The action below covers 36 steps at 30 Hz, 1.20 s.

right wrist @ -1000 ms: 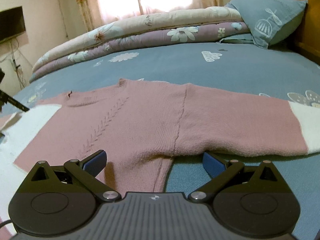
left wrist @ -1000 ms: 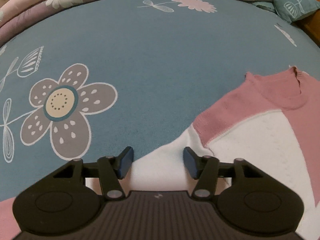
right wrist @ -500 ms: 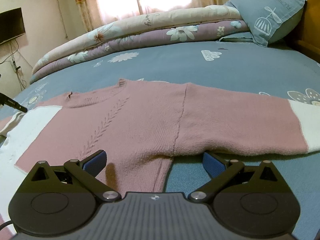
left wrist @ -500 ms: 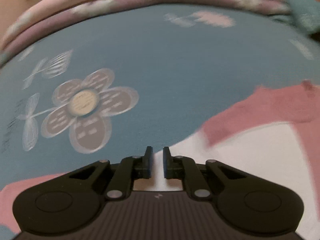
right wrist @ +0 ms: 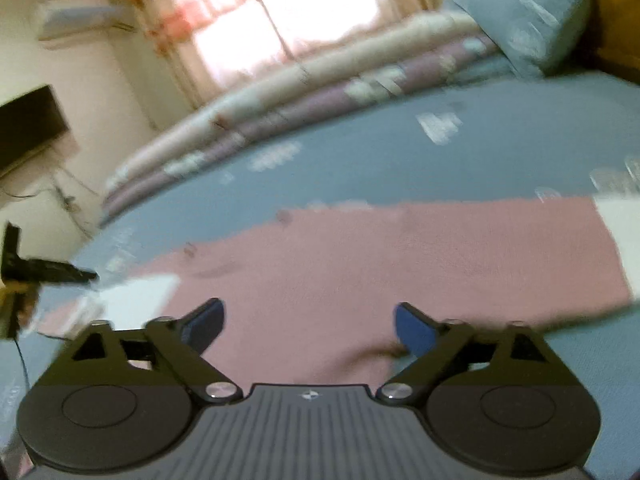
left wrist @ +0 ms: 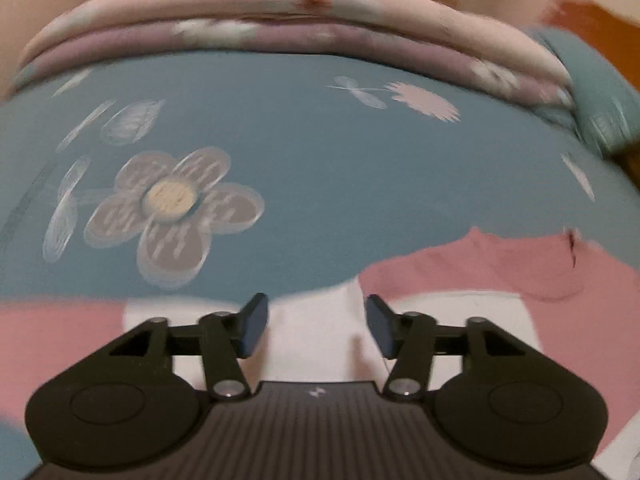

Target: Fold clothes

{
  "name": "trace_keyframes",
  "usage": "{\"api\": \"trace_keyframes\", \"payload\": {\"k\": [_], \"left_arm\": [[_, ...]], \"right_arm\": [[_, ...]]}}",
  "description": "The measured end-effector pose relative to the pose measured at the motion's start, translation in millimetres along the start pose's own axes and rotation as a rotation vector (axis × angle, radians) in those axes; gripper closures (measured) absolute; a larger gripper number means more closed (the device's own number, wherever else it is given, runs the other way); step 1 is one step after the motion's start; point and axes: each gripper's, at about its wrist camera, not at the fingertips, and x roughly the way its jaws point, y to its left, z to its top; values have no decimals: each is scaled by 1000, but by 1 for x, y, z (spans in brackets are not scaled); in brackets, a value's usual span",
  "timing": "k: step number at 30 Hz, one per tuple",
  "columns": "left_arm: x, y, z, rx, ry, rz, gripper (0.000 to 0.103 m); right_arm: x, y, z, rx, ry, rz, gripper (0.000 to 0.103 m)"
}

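Observation:
A pink and white knit sweater [right wrist: 400, 256] lies spread flat on the blue bedsheet [left wrist: 360, 168]. In the left wrist view its white panel [left wrist: 448, 316] and pink shoulder [left wrist: 500, 264] fill the lower right. My left gripper [left wrist: 315, 304] hovers over the white cloth with its jaws opening. The pads stand apart and press on nothing. My right gripper [right wrist: 308, 308] hangs over the pink body near the lower side seam. Its jaws are closing but still wide, with the knit below them and not pinched. Both views are blurred by motion.
A folded floral quilt [left wrist: 280, 32] runs along the far side of the bed, with a blue pillow [right wrist: 528, 20] at its right end. A large flower print [left wrist: 172, 208] marks the sheet to the left. A dark screen [right wrist: 28, 128] hangs on the left wall.
The left jaws closed almost fully, then spread apart again while that gripper lifted and rolled. The right gripper rose and tilted, and its jaws narrowed a little.

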Motion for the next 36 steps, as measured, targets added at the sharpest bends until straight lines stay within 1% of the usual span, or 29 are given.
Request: {"api": "trace_keyframes", "payload": {"k": [1, 2, 3, 4, 5, 7, 8, 10, 11, 12, 13, 14, 16, 18, 19, 21, 25, 28, 31, 33, 35, 36], "left_arm": [[-9, 2, -7, -40, 2, 15, 32], [-18, 3, -14, -78, -14, 37, 29], [-28, 3, -23, -110, -46, 56, 25], [-39, 2, -33, -128, -75, 65, 18], [-45, 3, -40, -145, -96, 62, 15], [-55, 7, -56, -211, -153, 31, 12], [-56, 10, -62, -239, -172, 15, 9], [-47, 17, -67, -265, -168, 29, 9], [-43, 21, -68, -277, -161, 40, 9], [-40, 24, -65, -281, -125, 72, 9], [-37, 28, -62, -285, -94, 101, 9], [-40, 29, -62, -283, -92, 108, 9], [-48, 33, -62, -260, -97, 84, 9], [-55, 37, -65, -245, -76, 56, 9], [-56, 41, -67, -255, -72, 53, 9], [-52, 47, -76, -279, -60, 66, 9], [-40, 56, -82, -261, 0, 63, 9], [-42, 65, -82, -246, -4, 72, 9], [-44, 79, -84, -260, -2, 89, 9], [-46, 91, -86, -285, -3, 108, 9], [-48, 101, -87, -312, -13, 121, 9], [-47, 104, -88, -322, -18, 111, 9]], "right_arm": [[-2, 13, 5, -37, -11, 3, 18], [-3, 26, 10, -74, -22, 7, 23], [-3, 39, 14, -107, -34, 23, 31], [-3, 52, 20, -133, -43, 45, 33], [-2, 67, 25, -156, -57, 68, 33], [2, 96, 33, -242, -92, 102, 33], [8, 113, 38, -304, -94, 96, 33], [23, 144, 47, -400, -53, 66, 35], [34, 159, 54, -422, -20, 82, 37], [44, 174, 60, -443, 13, 97, 45], [56, 188, 68, -450, 43, 114, 48], [69, 202, 75, -460, 79, 139, 48], [95, 232, 89, -490, 136, 191, 49], [123, 266, 98, -555, 173, 231, 49], [139, 283, 100, -590, 195, 252, 49], [174, 316, 98, -665, 248, 282, 49], [244, 368, 77, -784, 349, 337, 49], [289, 395, 59, -849, 410, 378, 49], [331, 411, 42, -853, 463, 399, 49], [352, 416, 34, -822, 505, 447, 49], [368, 420, 27, -813, 525, 478, 49], [375, 422, 23, -808, 542, 485, 49]]}}
